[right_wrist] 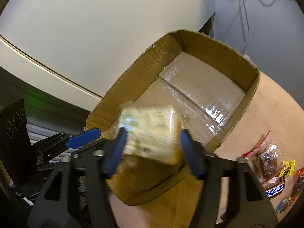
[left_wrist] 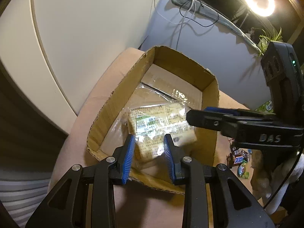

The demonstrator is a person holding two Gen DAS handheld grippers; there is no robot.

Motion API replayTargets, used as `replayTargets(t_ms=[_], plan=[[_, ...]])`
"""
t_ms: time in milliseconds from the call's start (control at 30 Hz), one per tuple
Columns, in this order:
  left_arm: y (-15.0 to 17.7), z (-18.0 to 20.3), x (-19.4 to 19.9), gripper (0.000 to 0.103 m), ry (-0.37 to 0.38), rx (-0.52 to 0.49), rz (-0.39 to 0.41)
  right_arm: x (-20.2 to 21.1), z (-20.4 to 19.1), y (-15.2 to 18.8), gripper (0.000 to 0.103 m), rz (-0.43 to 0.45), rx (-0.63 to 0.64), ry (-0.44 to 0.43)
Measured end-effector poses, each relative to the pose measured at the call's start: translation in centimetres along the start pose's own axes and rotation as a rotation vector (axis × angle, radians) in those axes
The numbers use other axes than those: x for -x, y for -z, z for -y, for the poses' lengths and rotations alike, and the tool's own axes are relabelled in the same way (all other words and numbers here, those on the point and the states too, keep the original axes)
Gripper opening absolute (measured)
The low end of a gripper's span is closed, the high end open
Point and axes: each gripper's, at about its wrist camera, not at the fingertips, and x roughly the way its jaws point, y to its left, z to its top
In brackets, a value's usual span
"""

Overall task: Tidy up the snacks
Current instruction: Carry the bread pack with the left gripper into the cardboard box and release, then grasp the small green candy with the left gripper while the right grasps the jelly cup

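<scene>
Clear-wrapped bread packet [left_wrist: 161, 125] lies inside cardboard box [left_wrist: 117, 102], near its front wall, long axis slanting across the floor. Left gripper [left_wrist: 149, 148] open, fingers straddling packet's near end without contact. Right gripper [right_wrist: 152, 150] also open, flanking it; blurred. Both equally near. Loose snacks [right_wrist: 275, 172] wait on table [right_wrist: 269, 117].

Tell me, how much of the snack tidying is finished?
Barely begun. The cardboard box holds just one thing, a clear-wrapped bread packet. The right tongs are spread around it, seemingly letting go; the left tongs are open beside it. Left to do: the pile of loose snacks outside the box.
</scene>
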Motion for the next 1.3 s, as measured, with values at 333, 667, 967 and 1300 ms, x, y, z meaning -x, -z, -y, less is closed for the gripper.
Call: replayTargets(t_ms=[333, 667, 967, 1300], plan=[[0.7, 1.1, 1.3, 0.036, 0.009, -0.042, 0.03, 3.1, 0.9, 0.9, 0.075, 0.058, 0.012, 0.053], [2.1, 5.4, 2.1, 0.043, 0.058, -0.114, 0.01, 8.9, 5.4, 4.8, 0.075, 0.202, -0.02, 0.19], [4.6, 11.2, 0.7, 0.043, 0.139, -0.307, -0.076, 11.6, 12.2, 10.7, 0.075, 0.095, -0.125, 0.259], [8.5, 15.2, -2.3, 0.043, 0.189, -0.436, -0.204, 10.2, 12.9, 15.3, 0.075, -0.067, 0.056, 0.361]])
